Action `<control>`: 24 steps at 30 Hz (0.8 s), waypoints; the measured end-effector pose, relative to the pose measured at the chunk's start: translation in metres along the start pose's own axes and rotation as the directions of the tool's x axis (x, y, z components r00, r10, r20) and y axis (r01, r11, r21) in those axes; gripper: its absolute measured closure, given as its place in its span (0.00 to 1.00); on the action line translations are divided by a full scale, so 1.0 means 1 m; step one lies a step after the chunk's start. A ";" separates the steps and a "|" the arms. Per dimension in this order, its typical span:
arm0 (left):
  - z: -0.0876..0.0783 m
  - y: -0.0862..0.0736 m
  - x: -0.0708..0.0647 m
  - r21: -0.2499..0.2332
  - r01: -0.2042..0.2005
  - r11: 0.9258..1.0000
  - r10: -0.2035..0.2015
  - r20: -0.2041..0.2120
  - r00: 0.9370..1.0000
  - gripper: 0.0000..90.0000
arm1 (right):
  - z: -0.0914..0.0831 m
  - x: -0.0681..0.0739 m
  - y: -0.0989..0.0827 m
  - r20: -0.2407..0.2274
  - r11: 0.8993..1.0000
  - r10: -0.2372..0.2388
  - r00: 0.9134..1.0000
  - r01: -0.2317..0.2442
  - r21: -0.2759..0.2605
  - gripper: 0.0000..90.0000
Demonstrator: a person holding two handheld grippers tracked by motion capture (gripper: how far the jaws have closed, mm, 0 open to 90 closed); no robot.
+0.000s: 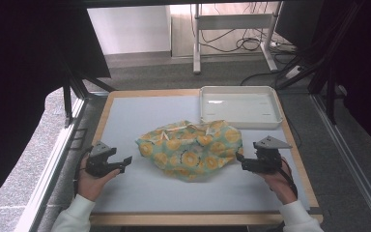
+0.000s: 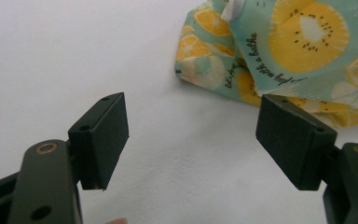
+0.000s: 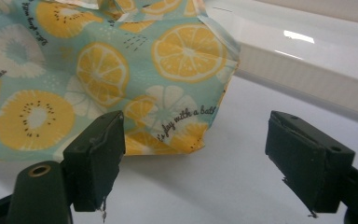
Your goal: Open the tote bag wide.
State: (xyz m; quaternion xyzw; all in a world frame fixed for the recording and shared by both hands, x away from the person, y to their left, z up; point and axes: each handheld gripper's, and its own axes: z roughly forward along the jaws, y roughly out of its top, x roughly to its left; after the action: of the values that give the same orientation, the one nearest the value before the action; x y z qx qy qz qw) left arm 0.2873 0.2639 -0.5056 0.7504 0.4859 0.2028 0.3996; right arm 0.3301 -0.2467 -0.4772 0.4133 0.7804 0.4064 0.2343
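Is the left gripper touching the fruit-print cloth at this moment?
Apart. In the high view, bare table mat lies between the left gripper and the fruit-print cloth. The left gripper view shows its jaws open, nothing between them.

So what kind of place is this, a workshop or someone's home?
It looks like a lab or test room, not a home: a framed work table with a pale blue mat, cables on the grey carpet beneath a metal desk frame, and a crumpled fruit-print cloth beside a white plastic tray.
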 end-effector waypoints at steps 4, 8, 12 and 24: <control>-0.006 0.004 -0.002 -0.024 0.004 1.000 -0.004 0.008 1.000 0.29 | 0.001 0.001 0.000 -0.006 1.000 -0.006 1.000 0.006 0.000 0.24; -0.008 0.010 -0.005 -0.035 0.002 0.999 -0.001 0.017 1.000 0.30 | 0.001 0.001 0.000 -0.013 1.000 -0.004 1.000 0.004 0.001 0.24; -0.012 0.020 -0.007 -0.055 0.000 0.998 0.001 0.022 1.000 0.30 | -0.001 0.001 0.001 -0.018 1.000 0.002 1.000 -0.002 -0.006 0.24; -0.007 0.056 -0.017 -0.068 -0.017 0.998 0.020 0.054 0.998 0.34 | -0.002 0.002 0.003 -0.028 1.000 0.010 1.000 -0.010 -0.014 0.24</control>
State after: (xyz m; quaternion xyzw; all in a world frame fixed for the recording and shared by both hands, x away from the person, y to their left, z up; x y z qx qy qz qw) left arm 0.3064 0.2405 -0.4553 0.7462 0.4607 0.2024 0.4360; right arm 0.3291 -0.2447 -0.4734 0.4098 0.7787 0.4190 0.2241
